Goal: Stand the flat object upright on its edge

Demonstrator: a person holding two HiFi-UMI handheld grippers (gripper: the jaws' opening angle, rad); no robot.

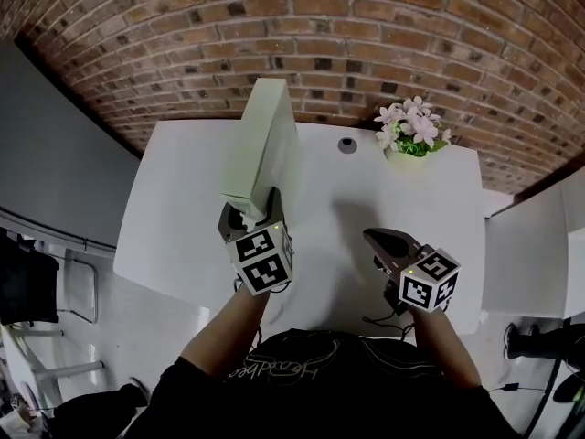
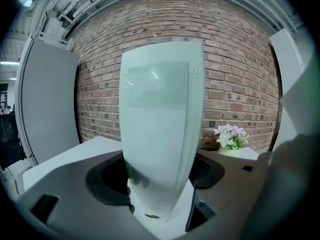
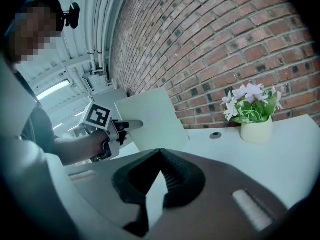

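One pale-green flat rectangular board point(image 1: 265, 140), upright, clamped low by left gripper point(image 1: 259, 210); right gripper point(image 1: 388, 242) jaws together, empty. Thin edge: release may topple it.

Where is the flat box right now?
In the head view, the flat pale box is upright over the white table's left half, clamped at its near end in the left gripper, with the flower pot off to its right.
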